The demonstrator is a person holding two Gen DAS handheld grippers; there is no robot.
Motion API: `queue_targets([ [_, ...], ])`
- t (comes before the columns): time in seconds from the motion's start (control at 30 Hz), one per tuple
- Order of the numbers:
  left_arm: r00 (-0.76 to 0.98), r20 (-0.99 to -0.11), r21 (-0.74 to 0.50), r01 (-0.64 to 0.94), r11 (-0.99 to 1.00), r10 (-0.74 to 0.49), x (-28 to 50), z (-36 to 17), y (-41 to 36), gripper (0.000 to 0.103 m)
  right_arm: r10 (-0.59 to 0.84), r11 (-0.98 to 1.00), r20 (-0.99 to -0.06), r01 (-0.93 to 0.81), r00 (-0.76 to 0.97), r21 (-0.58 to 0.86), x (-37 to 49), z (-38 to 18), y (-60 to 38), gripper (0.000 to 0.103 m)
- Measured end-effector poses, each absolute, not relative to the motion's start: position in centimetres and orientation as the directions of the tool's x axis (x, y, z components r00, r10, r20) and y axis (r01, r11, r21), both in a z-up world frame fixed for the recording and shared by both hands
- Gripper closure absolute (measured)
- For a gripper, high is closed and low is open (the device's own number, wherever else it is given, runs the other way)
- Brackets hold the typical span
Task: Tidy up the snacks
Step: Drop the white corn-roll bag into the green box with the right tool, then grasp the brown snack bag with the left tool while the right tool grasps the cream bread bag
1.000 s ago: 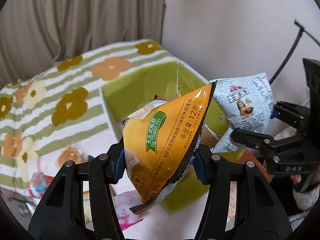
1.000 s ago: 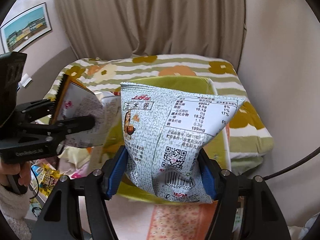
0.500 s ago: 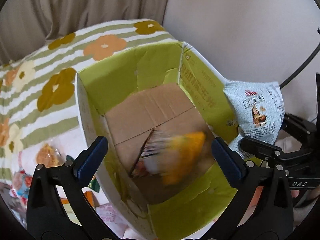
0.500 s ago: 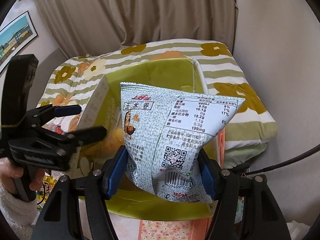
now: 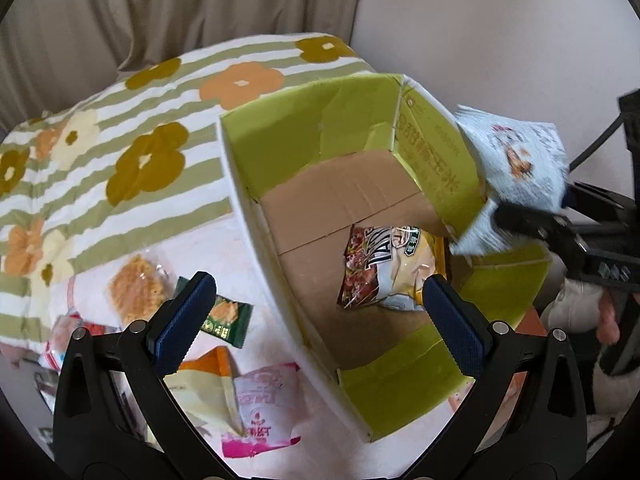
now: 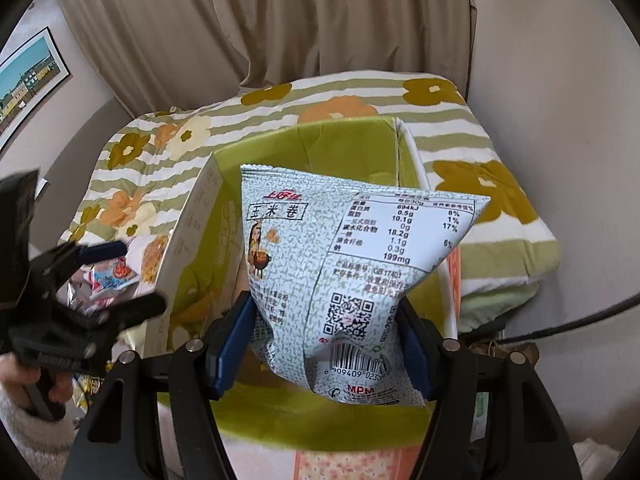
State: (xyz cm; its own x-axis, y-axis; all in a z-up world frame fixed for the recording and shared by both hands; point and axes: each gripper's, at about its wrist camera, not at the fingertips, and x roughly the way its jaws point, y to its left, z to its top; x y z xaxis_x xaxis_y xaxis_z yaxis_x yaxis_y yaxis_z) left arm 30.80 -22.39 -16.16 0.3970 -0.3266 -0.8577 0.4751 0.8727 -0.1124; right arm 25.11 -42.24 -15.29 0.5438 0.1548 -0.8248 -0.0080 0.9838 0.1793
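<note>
A: From the left: loose snack packets (image 5: pixel 224 316) lie on the flowered blanket (image 5: pixel 132 152), around 8 o'clock from the green carton (image 5: pixel 256 136). The left gripper (image 5: pixel 320 316) stands wide over them and holds nothing; its jaws have just been opening.

B: And the yellow bag (image 5: pixel 390 268)?

A: It lies flat on the carton floor, long axis from about 7 to 1 o'clock, printed face up.

B: Then the right side?

A: The right gripper (image 6: pixel 324 344) pinches the pale blue bag (image 6: pixel 348 264) by its lower part, above the carton's near edge at 3 o'clock. The bag stands upright, top seam toward 12.

B: So this step is the drop.

A: I think yes. Next it should come over the opening and release.
</note>
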Motion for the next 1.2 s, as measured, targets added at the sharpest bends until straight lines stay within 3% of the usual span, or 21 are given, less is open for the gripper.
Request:
queue_targets([
  [0.17, 0.421, -0.85, -0.107, 0.452, 0.886, -0.317, 30.9, -15.6, -21.0, 0.001, 0.143, 0.984, -0.806, 0.008, 0.574, 0.18, 26.9, -15.5, -41.9, 0.033],
  [0.27, 0.413, -0.85, -0.123, 0.447, 0.886, -0.326, 30.8, -15.6, -20.5, 0.001, 0.14, 0.981, -0.772, 0.02, 0.62, 0.194, 26.8, -15.3, -42.0, 0.0],
  [0.73, 0.454, -0.832, -0.13, 0.399, 0.907, -0.319, 27.5, -14.2, -18.9, 0.001, 0.196, 0.976, -0.744, -0.057, 0.638, 0.208, 22.9, -13.3, -41.3, 0.0],
  [1.2, 0.553, -0.807, -0.07, 0.258, 0.964, -0.207, 21.2, -10.7, -14.3, 0.001, 0.33, 0.944, -0.67, -0.24, 0.665, 0.227, 20.8, -10.0, -37.1, 0.0],
])
